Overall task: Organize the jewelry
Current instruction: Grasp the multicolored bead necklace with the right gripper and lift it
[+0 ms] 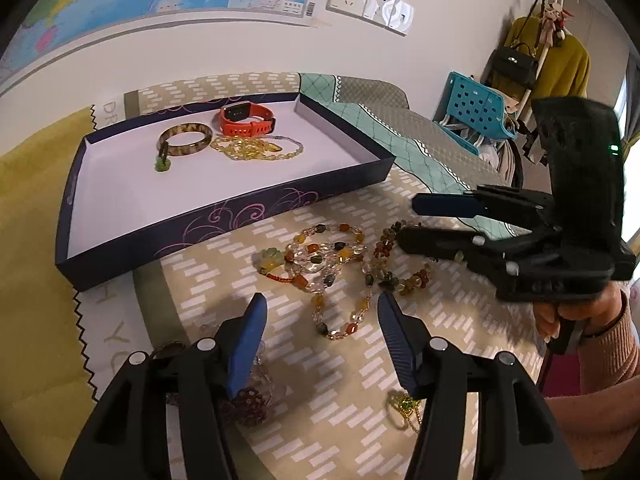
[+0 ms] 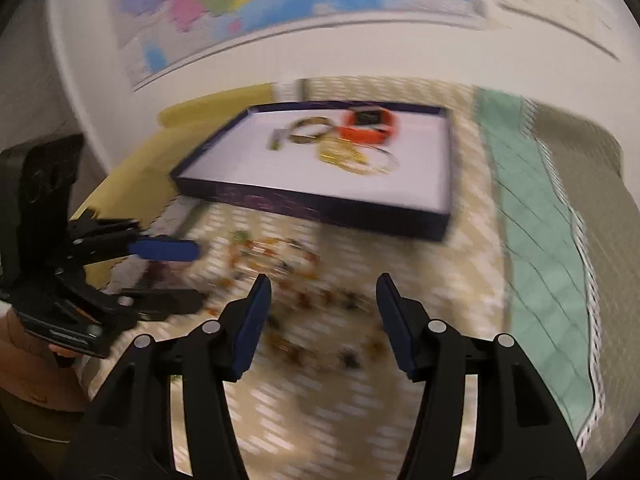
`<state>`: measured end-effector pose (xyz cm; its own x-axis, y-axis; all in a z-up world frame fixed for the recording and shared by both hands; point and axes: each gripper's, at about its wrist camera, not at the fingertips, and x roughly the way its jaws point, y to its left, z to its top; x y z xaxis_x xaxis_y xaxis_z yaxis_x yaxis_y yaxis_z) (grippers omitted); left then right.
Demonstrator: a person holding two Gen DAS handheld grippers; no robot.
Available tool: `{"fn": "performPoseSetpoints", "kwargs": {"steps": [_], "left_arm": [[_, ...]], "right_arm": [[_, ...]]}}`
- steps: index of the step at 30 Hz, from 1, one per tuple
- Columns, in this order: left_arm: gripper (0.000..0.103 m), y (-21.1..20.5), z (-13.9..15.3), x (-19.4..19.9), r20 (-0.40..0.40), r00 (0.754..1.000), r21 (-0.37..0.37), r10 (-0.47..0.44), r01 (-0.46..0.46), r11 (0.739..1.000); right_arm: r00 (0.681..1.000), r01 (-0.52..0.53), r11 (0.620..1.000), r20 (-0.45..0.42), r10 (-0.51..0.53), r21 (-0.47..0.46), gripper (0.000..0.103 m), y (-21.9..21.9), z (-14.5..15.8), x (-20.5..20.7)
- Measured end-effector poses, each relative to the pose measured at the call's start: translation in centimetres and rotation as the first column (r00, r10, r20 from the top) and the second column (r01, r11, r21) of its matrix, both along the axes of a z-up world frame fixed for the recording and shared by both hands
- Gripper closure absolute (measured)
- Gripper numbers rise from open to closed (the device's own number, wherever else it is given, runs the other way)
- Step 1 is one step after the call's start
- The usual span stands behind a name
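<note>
A heap of multicoloured bead strands (image 1: 332, 256) lies on the patterned cloth in front of a dark blue tray (image 1: 224, 220). The tray holds an orange watch (image 1: 248, 120), a brown bangle (image 1: 186, 140) and yellow beads (image 1: 248, 149). My left gripper (image 1: 320, 304) hovers open just before the heap, nothing between its pads. My right gripper (image 1: 408, 220) stands open at the heap's right edge. The right wrist view is blurred: right gripper (image 2: 324, 282) open over the beads (image 2: 304, 280), left gripper (image 2: 198, 276) open at the left, tray (image 2: 320, 208) behind.
A dark red bead bracelet (image 1: 248, 400) and a green-gold piece (image 1: 404, 404) lie under my left fingers. A yellow mat (image 1: 32, 280) lies left, a teal cloth (image 1: 400, 140) right. Beyond stand a blue chair (image 1: 476, 112) and hanging clothes (image 1: 560, 64). A pink sleeve (image 1: 600, 340) holds the right gripper.
</note>
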<state>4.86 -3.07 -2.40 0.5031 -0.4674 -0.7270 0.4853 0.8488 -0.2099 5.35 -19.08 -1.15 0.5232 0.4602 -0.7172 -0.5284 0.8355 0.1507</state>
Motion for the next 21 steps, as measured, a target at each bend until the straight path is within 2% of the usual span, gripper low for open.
{"fn": "performPoseSetpoints", "kwargs": {"steps": [2, 4, 7, 8, 9, 10, 13, 17, 21], "left_arm": [[0.048, 0.5, 0.1, -0.1, 0.001, 1.0, -0.002, 0.016, -0.016, 1.0], [0.048, 0.9, 0.2, -0.2, 0.003, 1.0, 0.0, 0.026, -0.026, 1.0], [0.047, 1.5, 0.2, -0.3, 0.003, 0.999, 0.004, 0.043, -0.043, 0.999], [0.047, 1.7, 0.2, -0.3, 0.0, 0.999, -0.002, 0.048, -0.048, 0.999], [0.046, 1.9, 0.3, -0.4, 0.001, 0.999, -0.003, 0.051, -0.051, 0.999], [0.046, 2.0, 0.3, -0.4, 0.002, 0.999, -0.004, 0.052, -0.052, 0.999], [0.045, 2.1, 0.3, -0.5, 0.002, 0.999, -0.006, 0.05, -0.05, 0.999], [0.045, 1.8, 0.3, -0.4, 0.002, 0.999, -0.008, 0.036, -0.036, 0.999], [0.045, 1.3, 0.4, -0.6, 0.006, 1.0, -0.008, 0.015, -0.015, 1.0]], "right_arm": [[0.998, -0.066, 0.997, 0.011, 0.066, -0.036, 0.053, 2.0, -0.2, 0.2], [0.993, -0.121, 0.989, 0.002, 0.122, -0.086, 0.061, 3.9, -1.0, 0.7], [0.988, -0.156, 0.98, -0.02, 0.155, -0.12, 0.072, 5.2, -2.0, 1.6], [0.988, -0.156, 0.981, -0.019, 0.155, -0.119, 0.073, 5.2, -2.0, 1.8], [0.988, -0.153, 0.981, -0.02, 0.151, -0.119, 0.083, 5.2, -2.0, 1.9], [0.99, -0.142, 0.983, -0.024, 0.141, -0.118, 0.097, 5.0, -1.9, 2.1], [0.993, -0.116, 0.99, -0.03, 0.114, -0.077, 0.097, 3.8, -1.4, 2.3], [0.997, -0.064, 0.996, -0.036, 0.066, 0.054, 0.097, 1.1, 0.8, 2.5], [1.0, -0.015, 0.979, -0.021, 0.02, 0.204, 0.097, -1.7, 3.7, 2.6]]}}
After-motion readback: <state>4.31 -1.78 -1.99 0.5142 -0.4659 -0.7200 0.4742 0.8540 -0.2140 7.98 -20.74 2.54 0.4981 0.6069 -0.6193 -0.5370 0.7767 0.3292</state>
